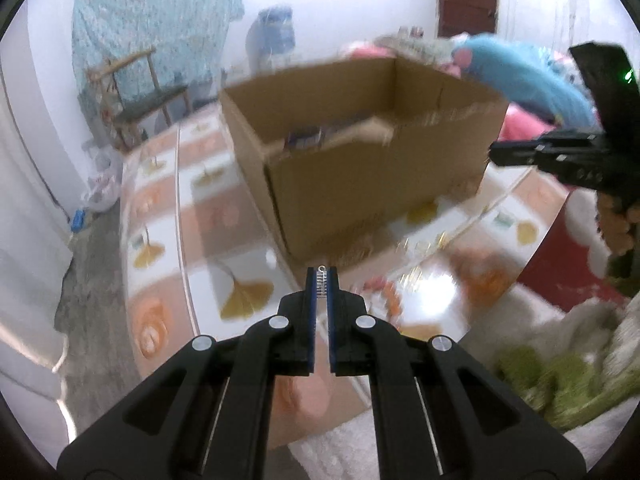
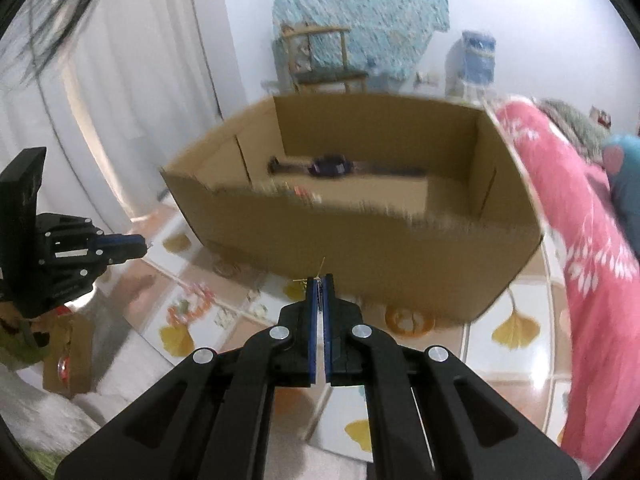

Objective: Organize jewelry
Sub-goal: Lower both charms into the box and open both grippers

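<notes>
Bright, even indoor light; heavy motion blur in both views.
Glare patch on the glossy floor [image 1: 428, 284] at four o'clock of the left tool [image 1: 321, 280]. Cardboard box [image 2: 360, 240] edges smeared; both tools' own bodies sharp. Fisheye bends walls; black vignette at corners. Shadows faint.

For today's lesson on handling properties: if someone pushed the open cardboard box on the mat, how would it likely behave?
The cardboard box would probably slide rather than tip: it sits wide and low on the glossy patterned mat. It looks fairly light, since only a few small dark items show inside. Its thin walls, ragged along the near edge, would likely flex under a push.
</notes>
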Demonstrator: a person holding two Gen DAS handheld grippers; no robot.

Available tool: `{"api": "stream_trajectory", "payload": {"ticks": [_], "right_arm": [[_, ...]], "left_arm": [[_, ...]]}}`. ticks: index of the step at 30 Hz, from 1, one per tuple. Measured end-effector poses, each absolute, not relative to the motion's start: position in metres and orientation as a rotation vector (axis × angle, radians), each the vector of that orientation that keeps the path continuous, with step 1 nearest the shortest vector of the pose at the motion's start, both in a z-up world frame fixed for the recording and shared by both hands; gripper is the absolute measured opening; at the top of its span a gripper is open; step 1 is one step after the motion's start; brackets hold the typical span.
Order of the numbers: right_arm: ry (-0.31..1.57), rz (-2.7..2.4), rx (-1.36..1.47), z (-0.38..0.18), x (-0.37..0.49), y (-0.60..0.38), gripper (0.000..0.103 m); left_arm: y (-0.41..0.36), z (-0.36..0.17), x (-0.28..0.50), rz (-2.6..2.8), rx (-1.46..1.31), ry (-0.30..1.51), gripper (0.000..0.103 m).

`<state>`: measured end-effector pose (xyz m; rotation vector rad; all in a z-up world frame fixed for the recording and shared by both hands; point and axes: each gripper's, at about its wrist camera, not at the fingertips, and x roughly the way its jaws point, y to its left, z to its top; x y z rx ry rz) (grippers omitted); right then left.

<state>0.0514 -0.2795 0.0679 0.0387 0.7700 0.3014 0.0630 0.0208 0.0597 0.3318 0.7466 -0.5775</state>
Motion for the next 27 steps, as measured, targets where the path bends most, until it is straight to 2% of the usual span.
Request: {"api": "stream_trajectory", "payload": {"ticks": [7, 12, 16, 21, 27], "right_arm": [[0.604, 0.394, -0.008, 0.127, 0.070, -0.284, 0.003], [0.668, 0.468, 0.011, 0.146, 0.125, -0.299, 0.003], [0.913, 0.515, 0.000, 0.129, 0.193, -0.302, 0.003], [1.170, 0.477, 0.007, 0.085, 0.253, -0.303, 0.003], [1.248, 0.430, -0.022, 0.067, 0.283, -0.302, 0.003]], "left_arm": [[0.006, 0.137, 0.089, -0.667, 0.256, 0.583, 0.004], [-0.040, 0.162, 0.147, -0.783, 0.242, 0.617, 0.004], [-0.089, 0.148, 0.198, -0.831, 0.294, 0.771, 0.004], [-0.142, 0.103, 0.251, -0.828, 0.336, 1.028, 0.004], [-0.155, 0.060, 0.282, -0.762, 0.295, 1.223, 0.004]]}}
